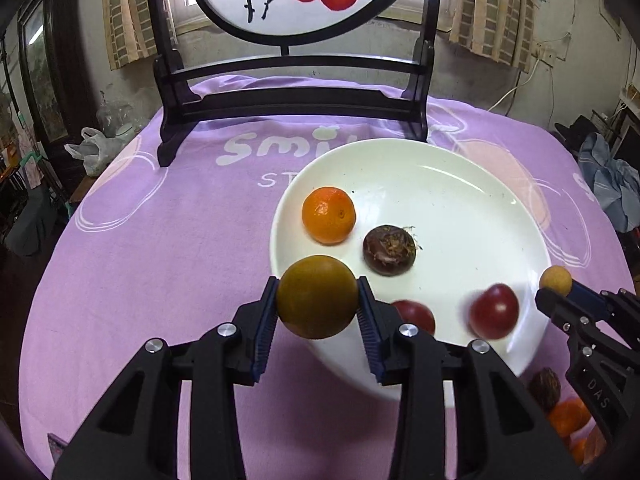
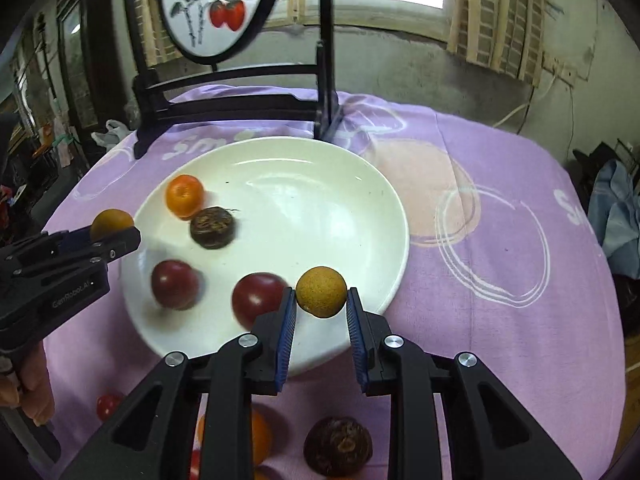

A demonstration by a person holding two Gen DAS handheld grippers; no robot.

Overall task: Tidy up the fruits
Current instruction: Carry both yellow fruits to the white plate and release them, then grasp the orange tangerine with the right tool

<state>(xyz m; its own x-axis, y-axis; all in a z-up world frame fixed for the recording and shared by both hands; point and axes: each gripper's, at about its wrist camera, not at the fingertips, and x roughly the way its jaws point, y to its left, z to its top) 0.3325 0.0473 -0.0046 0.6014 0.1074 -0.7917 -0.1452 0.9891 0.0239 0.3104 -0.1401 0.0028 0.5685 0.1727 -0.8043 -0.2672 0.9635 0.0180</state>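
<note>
My left gripper (image 1: 318, 282) is shut on a dull olive-orange round fruit (image 1: 317, 304), held over the near left rim of the white plate (image 1: 440, 168). My right gripper (image 2: 321, 291) is shut on a small tan-yellow round fruit (image 2: 321, 298) above the plate's (image 2: 320, 184) near edge. Lying in the plate are a mandarin (image 1: 329, 215), a dark brown rough fruit (image 1: 389, 249) and two red fruits (image 1: 494, 311) (image 1: 416, 314). Each gripper shows in the other's view, the right gripper (image 1: 558, 286) at the right and the left gripper (image 2: 114, 232) at the left.
On the purple cloth (image 2: 500, 300) near me lie a brown fruit (image 2: 338, 446), an orange fruit (image 2: 260, 436) and a small red fruit (image 2: 107, 406). A dark wooden stand (image 1: 288, 104) with a round painted screen rises behind the plate. A hand (image 2: 36, 384) holds the left gripper.
</note>
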